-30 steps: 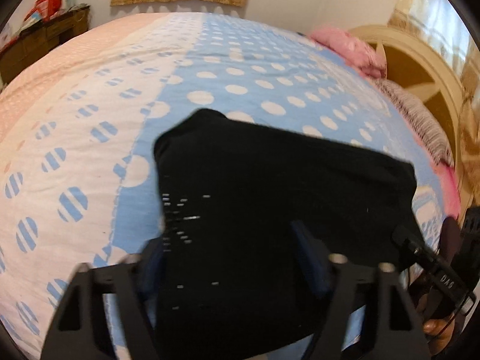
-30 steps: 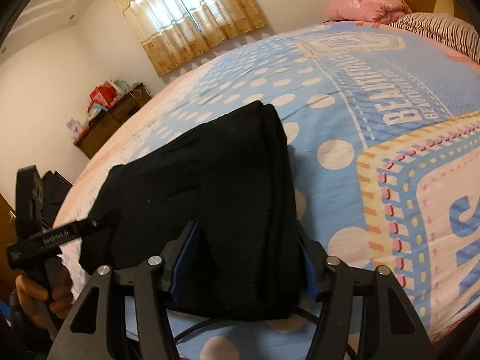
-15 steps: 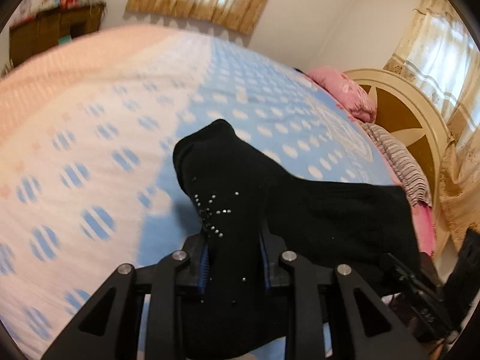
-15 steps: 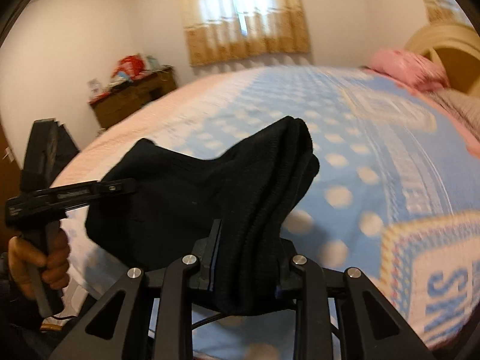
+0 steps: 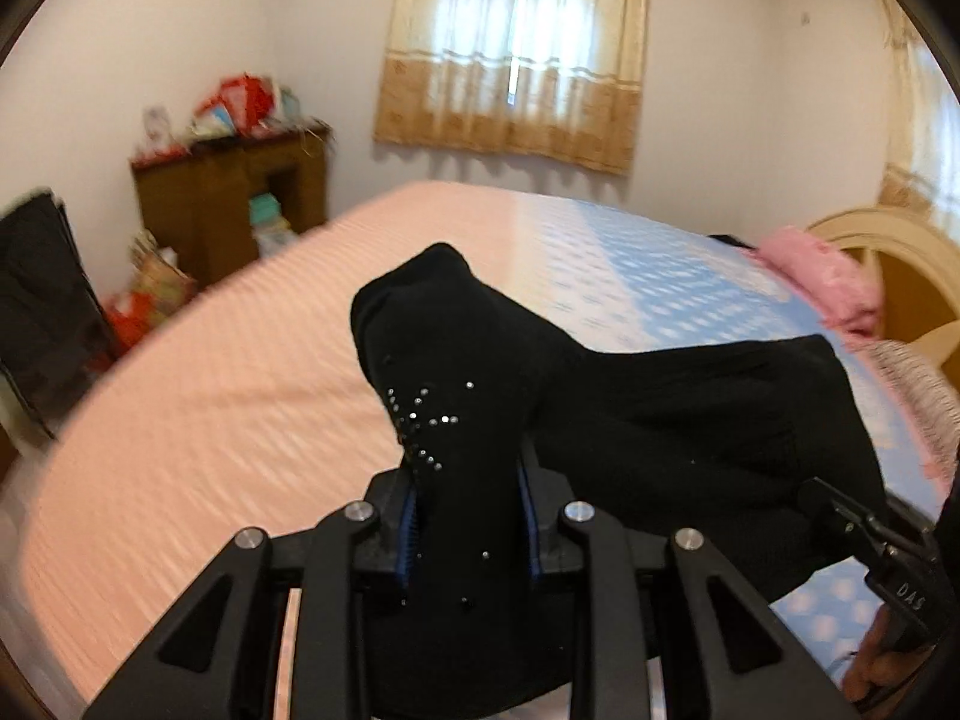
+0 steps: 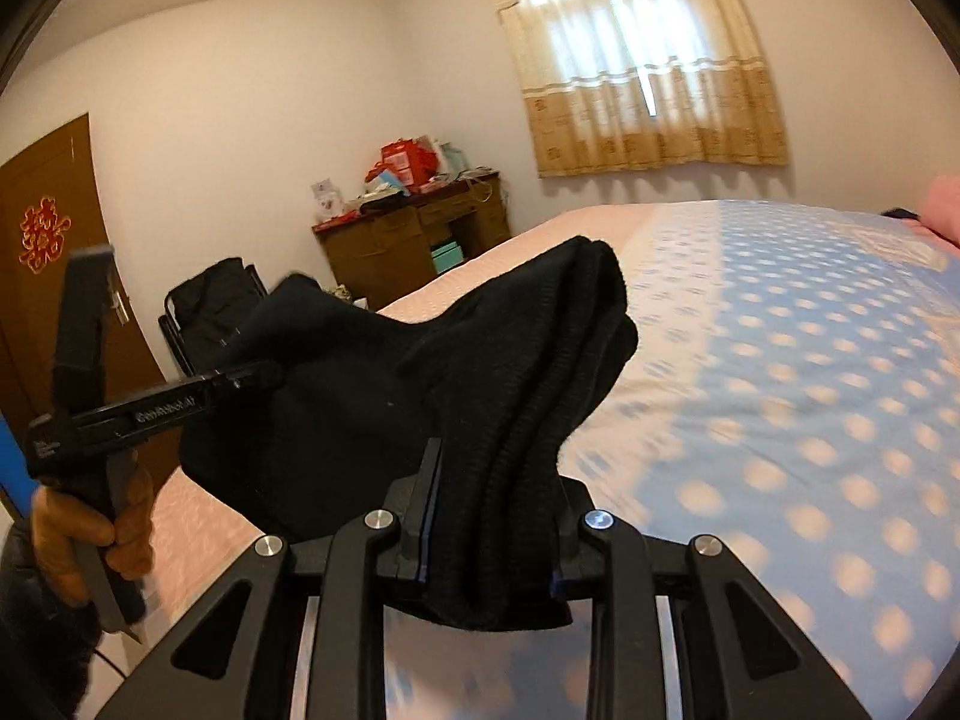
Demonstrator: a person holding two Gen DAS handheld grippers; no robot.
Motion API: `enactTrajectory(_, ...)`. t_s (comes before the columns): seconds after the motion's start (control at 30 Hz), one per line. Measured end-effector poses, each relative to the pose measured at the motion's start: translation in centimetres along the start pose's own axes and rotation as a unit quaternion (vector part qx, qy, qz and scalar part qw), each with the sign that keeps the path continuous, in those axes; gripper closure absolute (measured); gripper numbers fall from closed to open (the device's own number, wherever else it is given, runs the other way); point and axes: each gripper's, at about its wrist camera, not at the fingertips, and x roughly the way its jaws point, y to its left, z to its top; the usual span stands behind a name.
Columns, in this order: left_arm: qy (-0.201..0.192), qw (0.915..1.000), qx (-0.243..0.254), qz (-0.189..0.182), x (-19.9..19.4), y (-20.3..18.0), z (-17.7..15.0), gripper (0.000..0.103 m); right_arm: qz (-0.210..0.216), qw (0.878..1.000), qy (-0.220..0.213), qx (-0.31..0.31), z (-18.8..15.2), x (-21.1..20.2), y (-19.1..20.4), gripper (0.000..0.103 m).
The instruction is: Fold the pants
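The folded black pants (image 5: 660, 420) hang in the air above the bed (image 5: 240, 390), held at both ends. My left gripper (image 5: 468, 516) is shut on the end with small silver studs. My right gripper (image 6: 492, 516) is shut on the thick ribbed folded edge of the pants (image 6: 420, 372). The right gripper also shows at the lower right of the left wrist view (image 5: 864, 528), and the left gripper at the left of the right wrist view (image 6: 180, 402), held by a hand. The cloth sags between the two grippers.
The bed has a pink and blue dotted cover (image 6: 780, 390). A pink pillow (image 5: 822, 276) and a wooden headboard (image 5: 906, 258) lie to the right. A brown cabinet (image 6: 414, 240) with clutter, a black chair (image 6: 210, 306) and a door (image 6: 48, 276) stand by the walls.
Both grippers closed on the pants lying flat on the bed and lifted them up. The cameras tilted up, so the room now shows behind the hanging cloth.
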Motion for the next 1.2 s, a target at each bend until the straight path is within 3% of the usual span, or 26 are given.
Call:
enactTrajectory(0.13, 0.015, 0.9989, 0.012, 0.043, 5.2, 3.1, 0.1, 0.074, -0.002, 0.998, 0.057, 0.004, -1.6, 7.5, 0.1, 0.075)
enactTrajectory(0.2, 0.055, 0.9963, 0.015, 0.064, 8.8, 4.4, -1.0, 0.072, -0.010, 0.995, 0.100, -0.007, -2.8, 11.1, 0.2, 0.074)
enactTrajectory(0.23, 0.079, 0.9936, 0.018, 0.078, 10.2, 5.2, -1.9, 0.070, -0.021, 0.992, 0.123, -0.003, -3.1, 12.2, -0.2, 0.069)
enactTrajectory(0.27, 0.107, 0.9891, 0.021, 0.098, 11.7, 5.8, -2.7, 0.065, -0.017, 0.991, 0.130, 0.012, -2.9, 12.4, -0.9, 0.066)
enactTrajectory(0.3, 0.124, 0.9865, 0.016, 0.106, 12.5, 6.7, -3.3, 0.049, -0.005, 0.991, 0.128, 0.027, -2.7, 12.3, -1.6, 0.064)
enactTrajectory(0.33, 0.119, 0.9875, -0.003, 0.103, 12.4, 7.7, -3.5, 0.035, 0.004, 0.991, 0.130, 0.038, -2.5, 12.1, -2.3, 0.059)
enactTrajectory(0.4, 0.107, 0.9883, -0.044, 0.100, 11.3, 9.7, -3.0, 0.018, 0.008, 0.989, 0.138, 0.042, -2.3, 11.4, -3.2, 0.054)
enactTrajectory(0.43, 0.104, 0.9865, -0.049, 0.117, 10.7, 10.6, -2.6, 0.013, 0.010, 0.991, 0.127, 0.050, -2.2, 10.4, -3.7, 0.054)
enactTrajectory(0.53, 0.090, 0.9812, -0.046, 0.164, 8.7, 12.3, -1.8, 0.013, -0.014, 0.994, 0.068, 0.085, -1.7, 6.6, -4.5, 0.053)
enactTrajectory(0.6, 0.078, 0.9725, -0.048, 0.214, 7.5, 13.1, -1.1, 0.014, -0.053, 0.995, 0.027, 0.078, -1.2, 4.1, -4.2, 0.054)
enactTrajectory(0.67, 0.058, 0.9724, -0.056, 0.219, 6.5, 13.4, -0.9, 0.014, -0.058, 0.996, 0.022, 0.057, -0.7, 3.7, -2.9, 0.078)
enactTrajectory(0.7, 0.050, 0.9743, -0.061, 0.211, 6.2, 12.9, -0.7, 0.014, -0.052, 0.997, 0.026, 0.049, -0.5, 4.0, -2.2, 0.098)
enactTrajectory(0.87, 0.050, 0.9834, -0.029, 0.172, 7.2, 8.4, -1.6, 0.014, -0.033, 0.998, 0.057, 0.006, -1.0, 6.7, 0.7, 0.098)
enactTrajectory(1.0, 0.086, 0.9760, 0.019, 0.199, 9.9, 6.1, -3.5, 0.014, -0.028, 0.994, 0.107, 0.022, -3.7, 9.5, 0.5, 0.098)
enactTrajectory(1.1, 0.109, 0.9733, 0.008, 0.201, 10.9, 6.4, -4.8, 0.012, -0.032, 0.994, 0.101, 0.019, -4.3, 9.5, 0.4, 0.098)
enactTrajectory(1.2, 0.104, 0.9752, -0.005, 0.195, 10.2, 6.7, -4.4, 0.010, -0.035, 0.993, 0.107, 0.018, -4.1, 9.7, 0.4, 0.098)
